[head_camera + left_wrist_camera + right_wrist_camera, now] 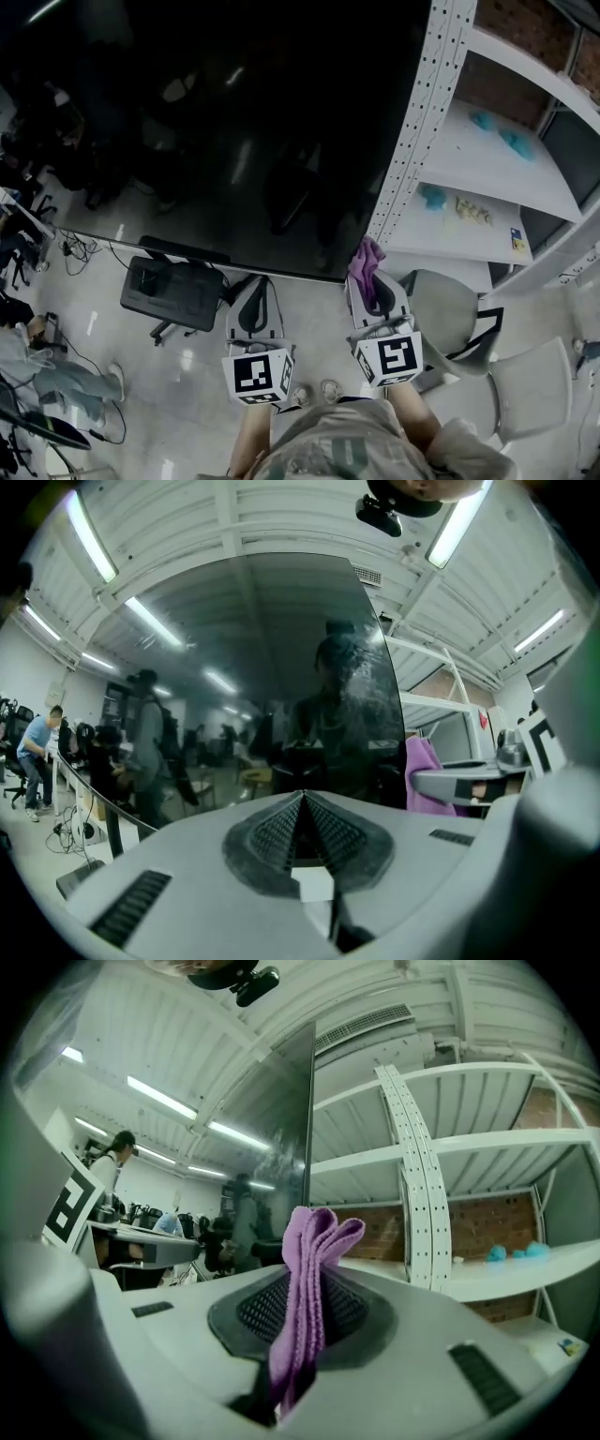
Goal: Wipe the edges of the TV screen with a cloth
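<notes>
A large dark TV screen (234,122) fills the upper left of the head view; its lower edge runs from left to its bottom right corner (342,278). My right gripper (373,277) is shut on a folded purple cloth (367,266), whose top sits just right of that corner. In the right gripper view the purple cloth (307,1288) stands up between the jaws, with the TV screen's edge (309,1119) straight ahead. My left gripper (253,292) is shut with nothing in it, just below the screen's lower edge. The left gripper view faces the TV screen (281,696).
A white perforated shelf upright (412,122) stands right beside the screen, with white shelves (487,159) holding small teal items (517,142). Grey chairs (525,384) sit at the lower right. A black chair (172,292) and cables (80,248) lie on the floor below left.
</notes>
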Demonstrator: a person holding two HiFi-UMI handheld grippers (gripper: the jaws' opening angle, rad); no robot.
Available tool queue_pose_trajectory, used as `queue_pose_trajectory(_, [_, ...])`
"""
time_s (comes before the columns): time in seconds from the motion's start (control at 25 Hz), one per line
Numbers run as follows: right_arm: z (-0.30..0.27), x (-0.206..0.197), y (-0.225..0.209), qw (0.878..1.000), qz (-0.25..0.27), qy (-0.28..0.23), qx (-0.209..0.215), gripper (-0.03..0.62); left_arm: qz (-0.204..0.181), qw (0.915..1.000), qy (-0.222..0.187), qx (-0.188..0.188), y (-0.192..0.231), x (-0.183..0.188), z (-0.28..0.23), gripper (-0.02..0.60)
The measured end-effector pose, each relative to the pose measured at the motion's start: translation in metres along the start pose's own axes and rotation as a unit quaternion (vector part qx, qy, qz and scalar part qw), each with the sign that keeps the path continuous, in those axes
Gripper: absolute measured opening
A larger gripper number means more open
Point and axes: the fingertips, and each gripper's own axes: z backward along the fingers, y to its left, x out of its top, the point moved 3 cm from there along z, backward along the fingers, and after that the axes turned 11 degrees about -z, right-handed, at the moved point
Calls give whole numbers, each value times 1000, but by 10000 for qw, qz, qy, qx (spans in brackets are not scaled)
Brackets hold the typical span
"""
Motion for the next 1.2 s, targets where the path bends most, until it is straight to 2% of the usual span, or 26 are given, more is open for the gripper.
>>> queue_pose_trajectory(0.2, [-2, 34, 4, 9992, 242, -237, 228, 62, -111, 9997, -180, -98, 0, 22, -6, 15])
queue_pose_trajectory(0.36, [-1, 64, 6, 9990, 299, -210, 238, 63, -287, 9987, -373, -184, -2, 43, -9, 15])
queue_pose_trajectory(0.48, [-1, 99, 14, 9969, 606, -409, 285, 63, -304, 9980, -512, -215, 2, 62, -10, 15])
queue_pose_trajectory(0.64, [-3, 150, 21, 9944, 801, -549, 415, 63, -463, 9955, -805, -214, 13, 100, -14, 15])
queue_pose_trajectory(0.88, [-2, 212, 28, 9882, 1209, -843, 423, 63, -411, 9907, -1239, -381, 22, 163, -11, 15])
queue_pose_trajectory(1.2, [3, 312, 50, 9671, 1892, -1678, 278, 63, -520, 9758, -2023, -647, 28, 256, -3, 15])
